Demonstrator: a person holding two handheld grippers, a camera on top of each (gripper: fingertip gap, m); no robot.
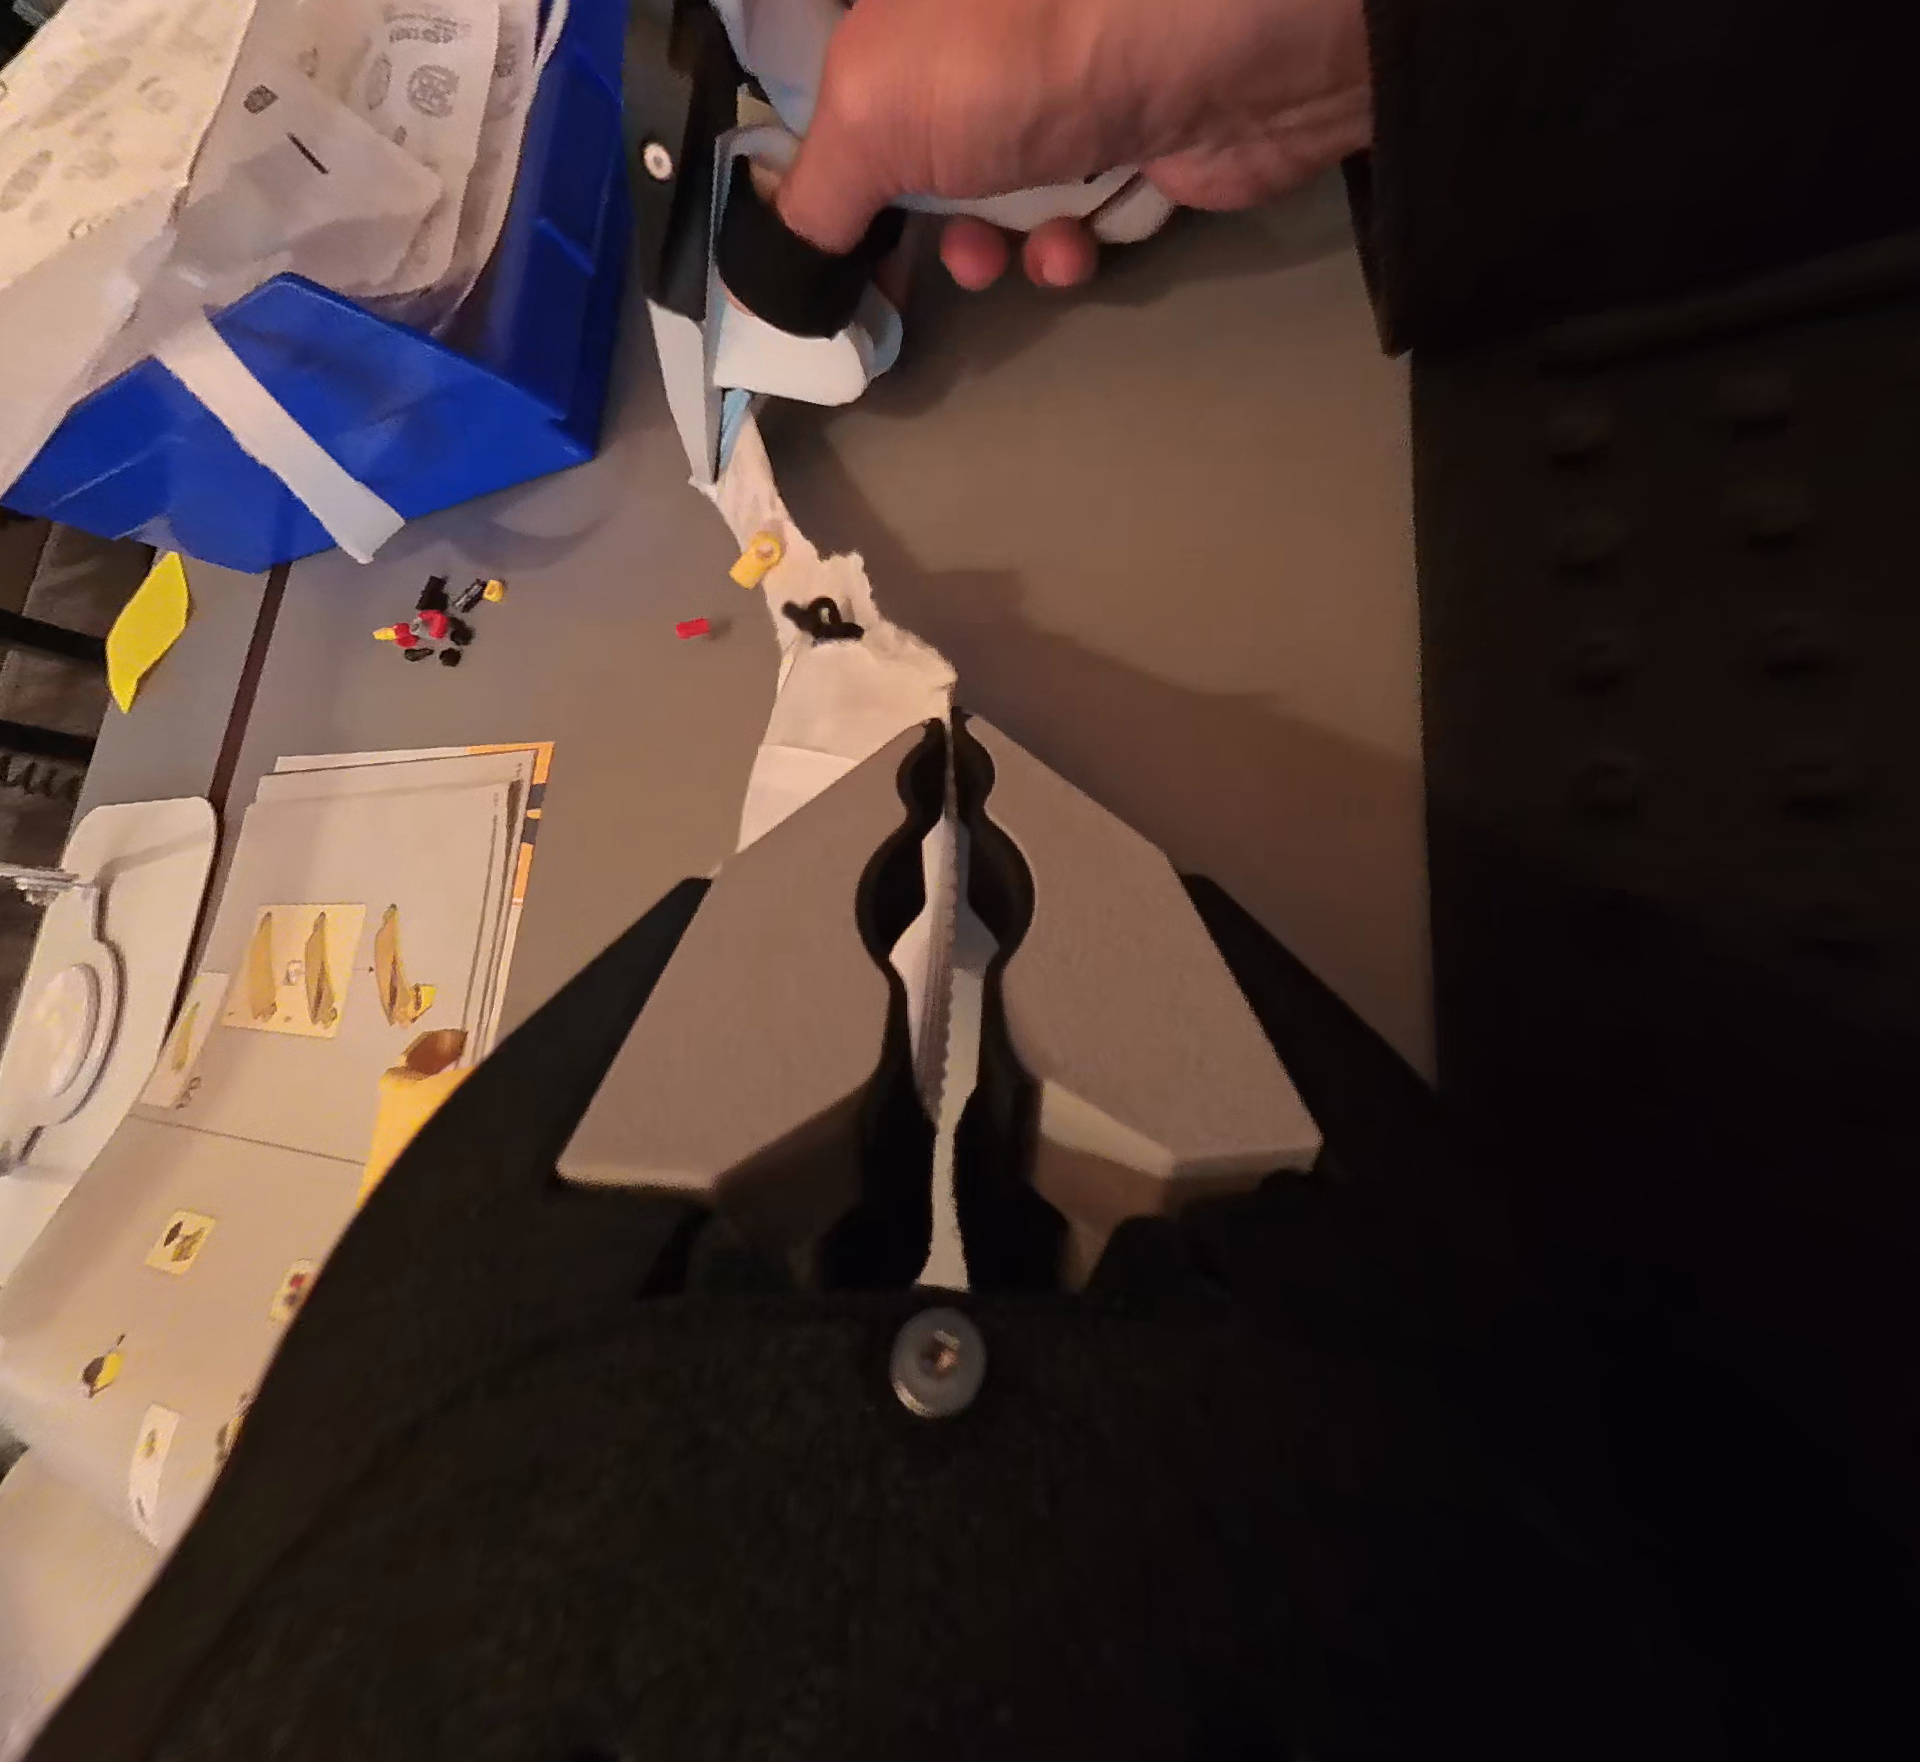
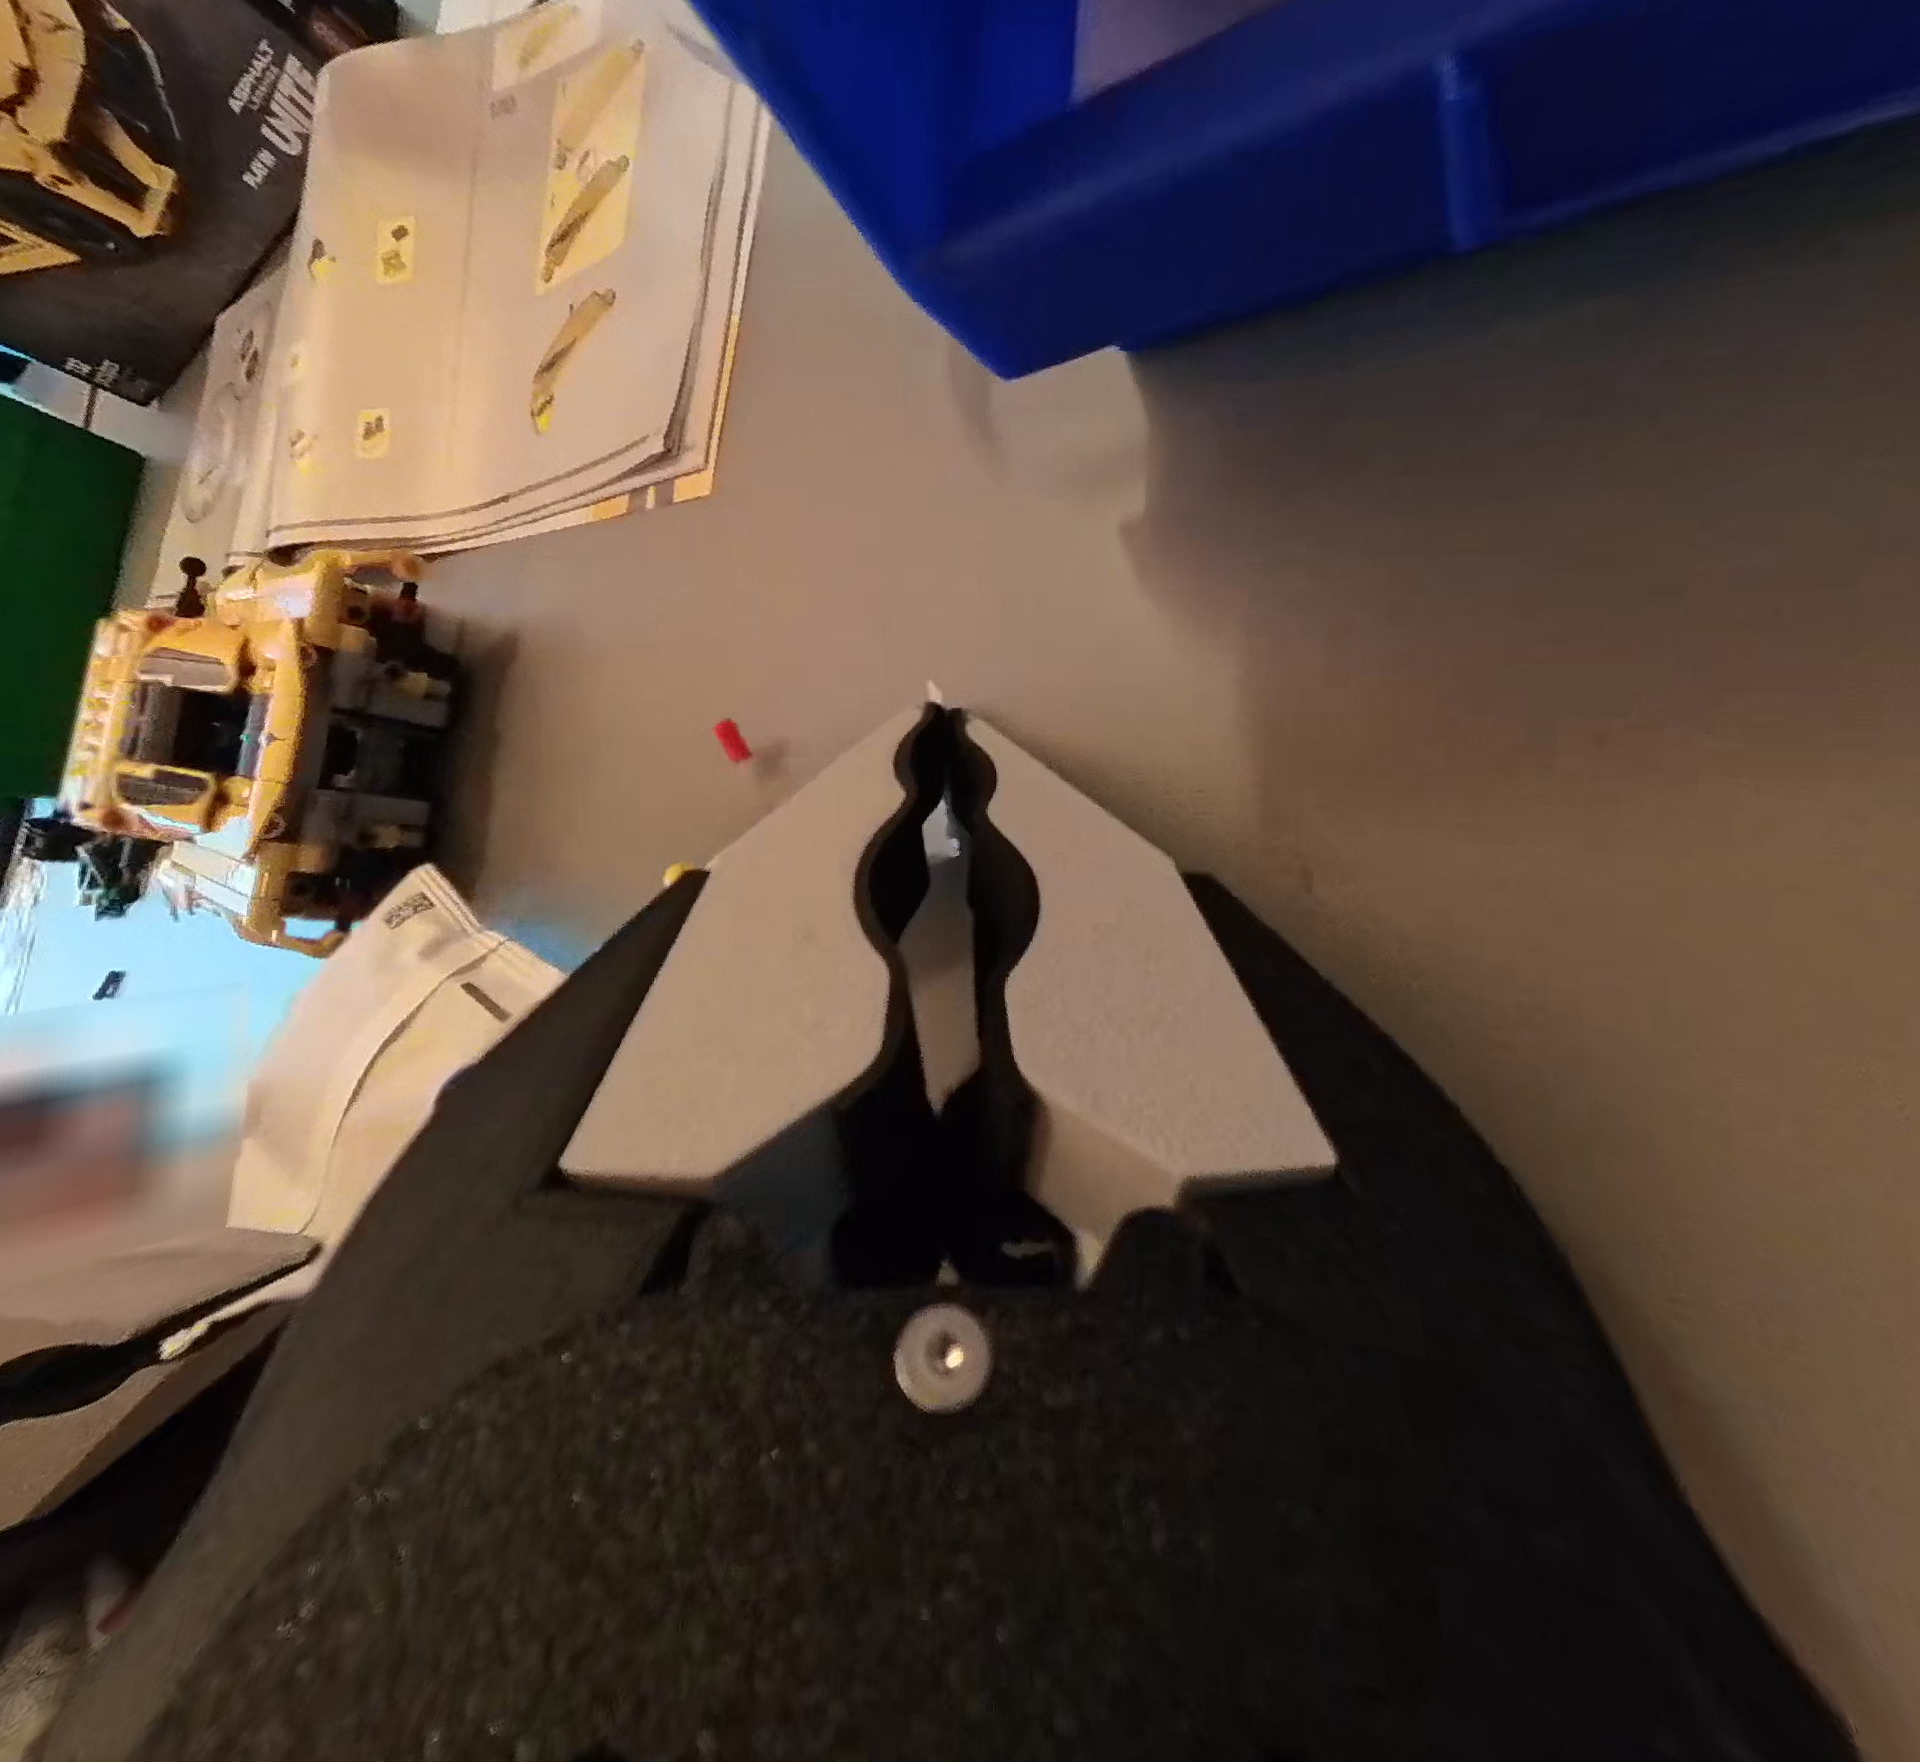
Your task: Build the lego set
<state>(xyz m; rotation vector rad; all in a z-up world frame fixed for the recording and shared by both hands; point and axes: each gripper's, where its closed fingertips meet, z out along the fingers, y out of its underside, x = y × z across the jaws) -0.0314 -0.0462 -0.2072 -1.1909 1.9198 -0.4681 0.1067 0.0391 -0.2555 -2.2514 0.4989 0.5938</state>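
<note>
Bag (image 1: 831,663), thin torn paper stretched above the table (image 1: 1091,486) between both grippers, is light, limp and rips easily, so the left gripper (image 1: 948,725) and right gripper (image 2: 943,713), each clamped on an edge, should hold near the tear while loose pieces (image 1: 756,559) spill.

the small loose pieces (image 1: 436,623) are too tiny to identify; the blue bin (image 2: 1351,102) is cut off, its contents perhaps paper.
</note>
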